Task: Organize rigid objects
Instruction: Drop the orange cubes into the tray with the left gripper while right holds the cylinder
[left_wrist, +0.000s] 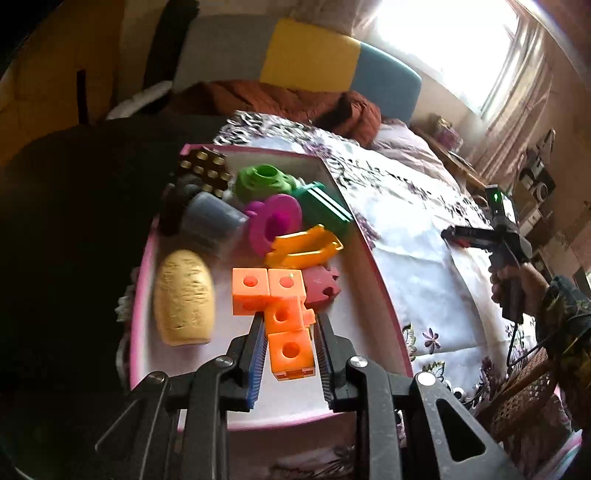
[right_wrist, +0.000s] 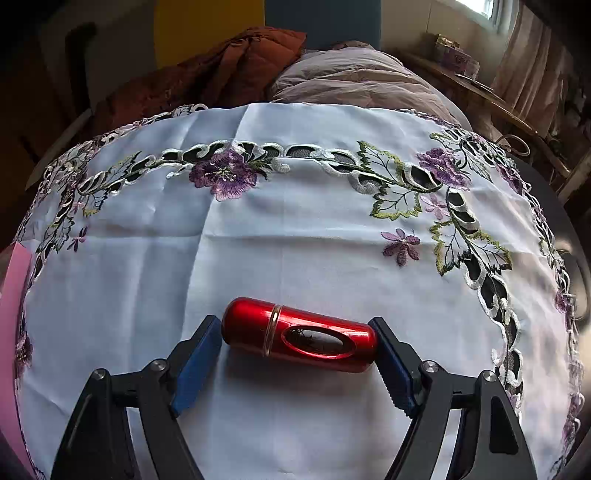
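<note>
Fingers (right_wrist: 201, 363) of the right gripper (right_wrist: 299, 363) bracket the red capsule (right_wrist: 299, 334) endwise, unclenched, its length spanning them; left gripper (left_wrist: 290, 352) clamps an orange block (left_wrist: 291, 352) over the box (left_wrist: 373, 273).

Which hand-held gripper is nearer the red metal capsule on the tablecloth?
Right. The right hand-held gripper straddles the red capsule, a pad at each end. The left hand-held gripper is over the pink box, clamping an orange block piece.

Bright window (left_wrist: 450, 40), bed (left_wrist: 399, 155), embroidered tablecloth (right_wrist: 258, 229).
</note>
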